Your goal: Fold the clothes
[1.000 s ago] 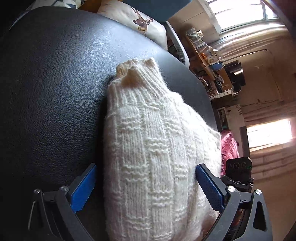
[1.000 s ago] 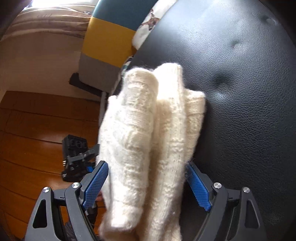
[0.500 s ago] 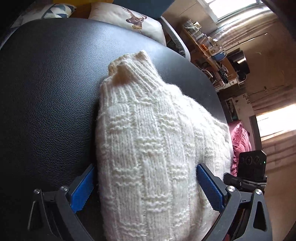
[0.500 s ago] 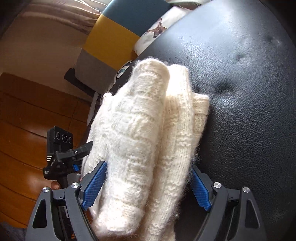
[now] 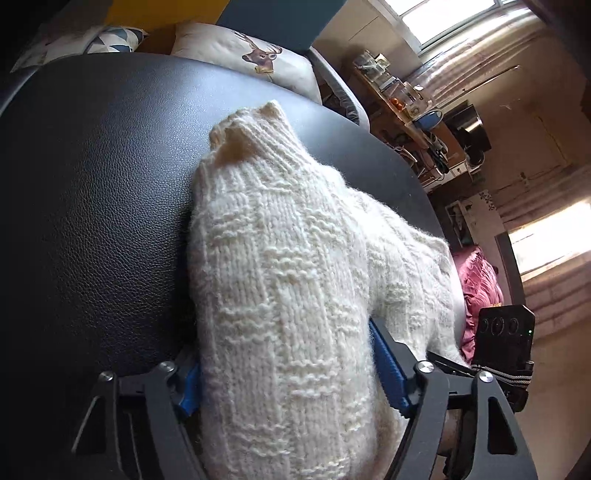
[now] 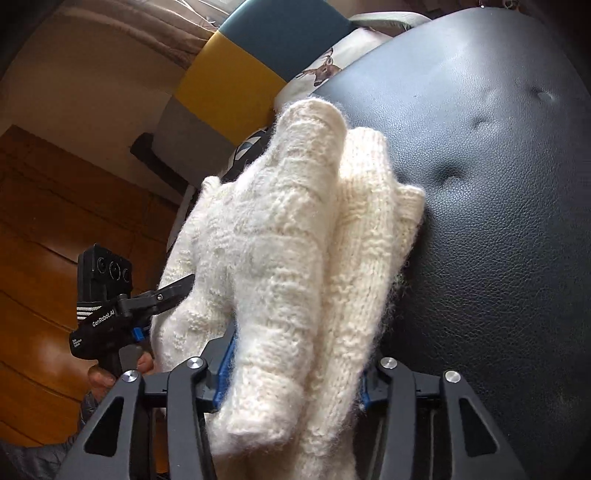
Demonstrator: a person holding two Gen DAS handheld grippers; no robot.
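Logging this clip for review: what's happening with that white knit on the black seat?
A person with a gripper in each hand is folding a cream knitted sweater on a black leather seat. The left gripper and right gripper each have bunched knit between their fingers, and both are closing on it. The sweater lies folded into thick layers, collar end away from the left camera.

A black leather seat (image 5: 92,221) with tufted dimples filled much of both views. Behind it lay a white deer-print cushion (image 5: 251,55), and beside that a patterned cushion (image 5: 110,35). Past the seat's far edge stood a cluttered wooden shelf (image 5: 410,110), with a bright window (image 5: 454,18) above it and pale curtains (image 5: 480,70). Below the seat ran a warm wooden floor (image 6: 40,240). A pink cloth (image 5: 480,288) lay beside the seat.
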